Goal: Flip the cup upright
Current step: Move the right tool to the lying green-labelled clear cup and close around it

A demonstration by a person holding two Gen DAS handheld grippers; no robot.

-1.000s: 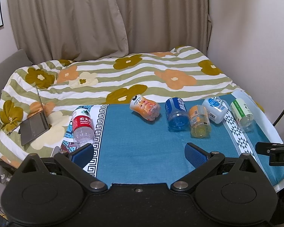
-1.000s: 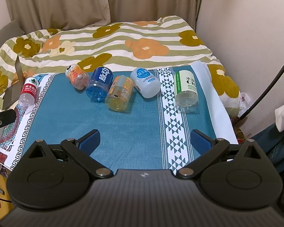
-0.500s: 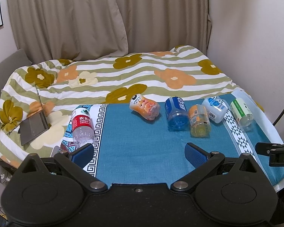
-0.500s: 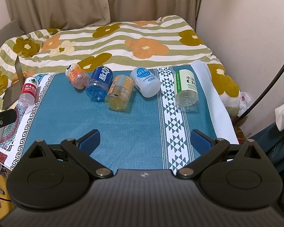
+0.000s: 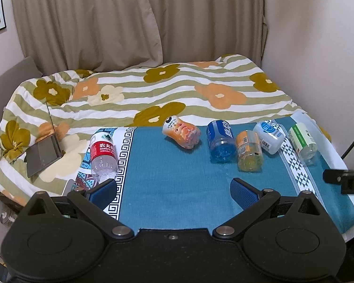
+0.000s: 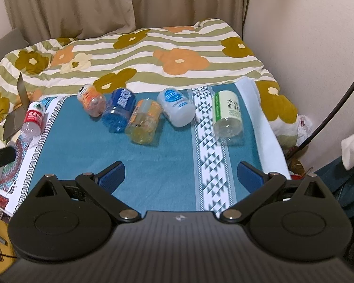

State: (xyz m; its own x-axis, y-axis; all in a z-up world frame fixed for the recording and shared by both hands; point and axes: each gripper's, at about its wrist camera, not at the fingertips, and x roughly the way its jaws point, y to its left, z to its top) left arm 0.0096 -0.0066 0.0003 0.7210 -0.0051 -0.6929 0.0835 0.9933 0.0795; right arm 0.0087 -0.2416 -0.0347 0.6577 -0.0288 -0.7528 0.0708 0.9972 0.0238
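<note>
- Left wrist view: your left gripper [image 5: 173, 189] is wide open and holds nothing.
- Your right gripper [image 6: 180, 175] is wide open too, empty.
- Six cups [image 6: 227, 115] lie sideways on the blue cloth [image 6: 162, 165].

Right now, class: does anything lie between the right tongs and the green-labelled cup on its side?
Nothing visible does. Only bare blue cloth separates the open right tongs from the green-labelled cup; the white cup lies off to its left.
</note>
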